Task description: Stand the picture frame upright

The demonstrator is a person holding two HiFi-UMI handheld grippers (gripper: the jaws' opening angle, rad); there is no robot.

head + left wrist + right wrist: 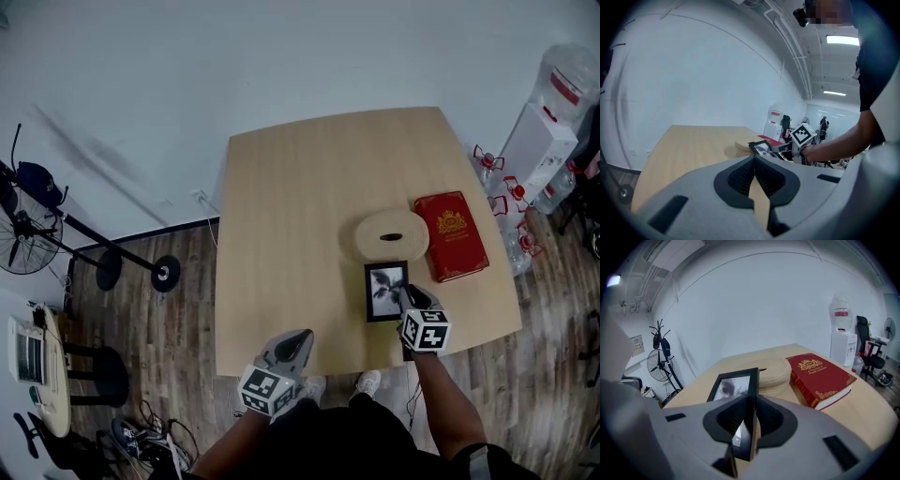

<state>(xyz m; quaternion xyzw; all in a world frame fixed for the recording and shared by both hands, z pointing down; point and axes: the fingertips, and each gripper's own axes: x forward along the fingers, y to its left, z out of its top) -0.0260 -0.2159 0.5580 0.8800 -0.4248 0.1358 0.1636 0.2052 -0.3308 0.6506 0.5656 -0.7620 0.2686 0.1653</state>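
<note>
A small black picture frame (385, 291) with a grey photo lies near the front right of the wooden table (309, 206). My right gripper (409, 298) is shut on the frame's right edge; in the right gripper view the frame (736, 394) runs between the jaws, its near end lifted a little. In the left gripper view the frame (761, 148) shows tilted, held by the right gripper (787, 149). My left gripper (292, 349) hovers at the table's front edge, jaws closed together with nothing between them (757, 187).
A round woven lid (391, 234) lies just behind the frame, and a red book (451, 234) lies to its right. A water dispenser (544, 131) and bottles stand off the table's right side. A fan (23, 234) stands at the left.
</note>
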